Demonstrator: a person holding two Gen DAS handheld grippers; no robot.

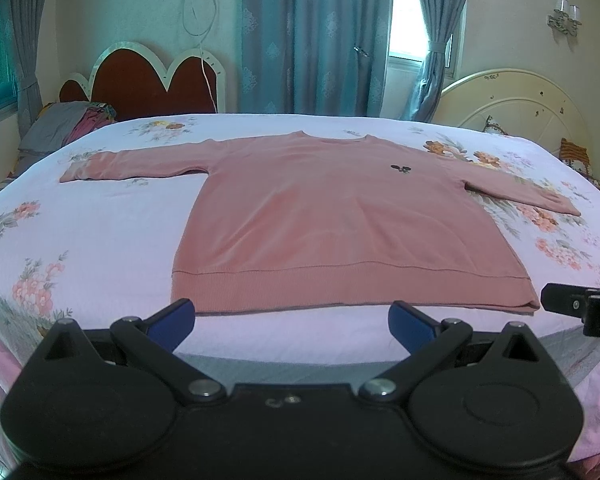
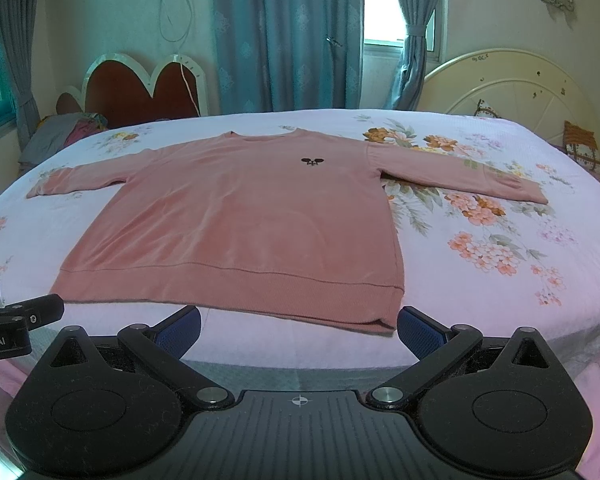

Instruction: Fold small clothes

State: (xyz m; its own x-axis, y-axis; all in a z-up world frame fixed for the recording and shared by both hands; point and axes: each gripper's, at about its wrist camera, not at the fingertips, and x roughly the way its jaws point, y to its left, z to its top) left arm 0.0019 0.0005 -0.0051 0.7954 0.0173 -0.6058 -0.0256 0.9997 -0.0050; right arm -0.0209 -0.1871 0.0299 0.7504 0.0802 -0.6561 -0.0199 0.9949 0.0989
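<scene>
A pink long-sleeved sweater [image 1: 320, 216] lies flat, front up, on the bed, both sleeves spread out to the sides and its ribbed hem toward me. A small dark emblem [image 1: 400, 168] sits on its chest. It also shows in the right wrist view [image 2: 252, 220]. My left gripper [image 1: 292, 312] is open and empty, just short of the hem near its left half. My right gripper [image 2: 298, 324] is open and empty, just short of the hem near its right corner. The right gripper's side shows at the edge of the left wrist view [image 1: 580, 300].
The bed has a pale floral sheet [image 1: 80, 220] with its front edge right under both grippers. A cream headboard [image 2: 512, 88] stands at the right, a red scalloped headboard [image 1: 148, 76] and a pile of clothes [image 1: 72, 124] at the far left. Curtains hang behind.
</scene>
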